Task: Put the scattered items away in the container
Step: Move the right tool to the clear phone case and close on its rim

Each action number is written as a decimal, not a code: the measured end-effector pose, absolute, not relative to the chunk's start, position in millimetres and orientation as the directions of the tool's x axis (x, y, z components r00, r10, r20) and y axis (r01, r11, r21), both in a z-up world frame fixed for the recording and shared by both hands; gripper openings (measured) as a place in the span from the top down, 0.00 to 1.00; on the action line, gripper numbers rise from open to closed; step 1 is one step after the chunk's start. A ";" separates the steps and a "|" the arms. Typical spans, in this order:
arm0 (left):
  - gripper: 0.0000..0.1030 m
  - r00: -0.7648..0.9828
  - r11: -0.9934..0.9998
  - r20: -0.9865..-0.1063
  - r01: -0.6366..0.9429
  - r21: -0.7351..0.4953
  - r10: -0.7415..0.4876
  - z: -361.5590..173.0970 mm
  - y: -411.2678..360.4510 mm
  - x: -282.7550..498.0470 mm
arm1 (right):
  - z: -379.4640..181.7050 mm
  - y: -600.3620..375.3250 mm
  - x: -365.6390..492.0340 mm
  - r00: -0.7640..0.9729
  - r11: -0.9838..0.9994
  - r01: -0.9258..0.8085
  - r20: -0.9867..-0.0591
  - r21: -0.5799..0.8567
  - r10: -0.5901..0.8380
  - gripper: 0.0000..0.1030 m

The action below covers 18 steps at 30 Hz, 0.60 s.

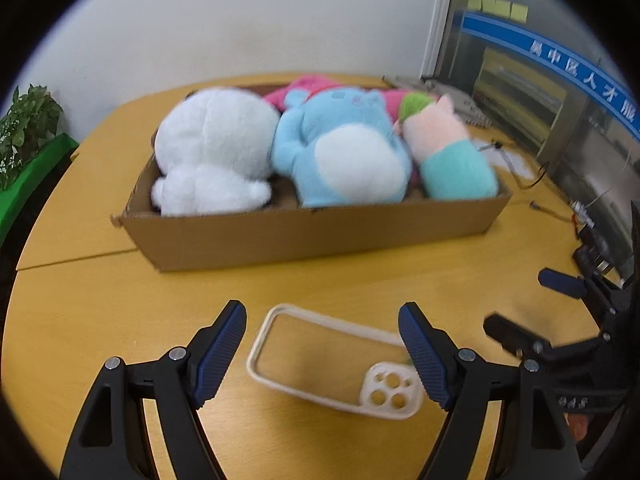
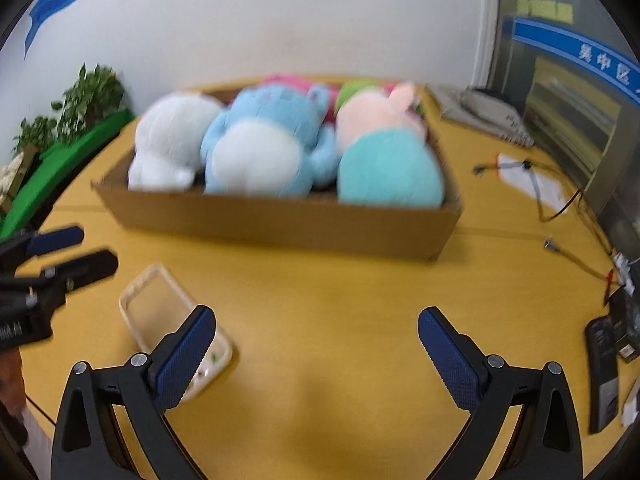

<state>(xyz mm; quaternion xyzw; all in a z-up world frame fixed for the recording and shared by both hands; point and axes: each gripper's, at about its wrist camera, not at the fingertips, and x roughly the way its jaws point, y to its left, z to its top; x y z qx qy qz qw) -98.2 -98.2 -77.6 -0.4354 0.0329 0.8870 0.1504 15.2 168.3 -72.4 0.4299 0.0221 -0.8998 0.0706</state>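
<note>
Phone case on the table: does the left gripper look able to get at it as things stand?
Probably yes. The left gripper is open with the phone case lying flat between its fingers, nothing on top of it. The box sits farther back, and the right gripper is off to the side.

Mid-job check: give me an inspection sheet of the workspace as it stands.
Surface: yellow wooden table, seam at left.
Job's things: clear phone case on the table; cardboard box holding white, blue and pink-teal plush toys.
Clutter: black remote, papers.
Grippers: left hand-held gripper open astride the case; right hand-held gripper open, empty.
Cables: wires at right.
Surroundings: white wall, plant, glass door.
</note>
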 end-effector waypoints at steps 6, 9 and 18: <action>0.25 -0.504 -0.961 -0.839 -0.265 -0.075 0.204 -116.2 -122.6 -116.4 | -120.1 139.2 14.7 -0.517 -0.976 0.202 -0.838 0.079 -0.175 0.08; 0.33 -0.478 -0.963 -0.857 -0.262 -0.069 0.192 -130.3 -129.6 -122.4 | -133.1 134.7 12.6 -0.487 -0.974 0.217 -0.856 0.071 -0.171 0.17; 0.89 -0.363 -0.927 -0.901 -0.362 -0.098 0.237 -150.6 -113.3 -105.7 | -138.4 157.8 3.1 -0.479 -0.968 0.240 -0.859 0.069 -0.180 0.39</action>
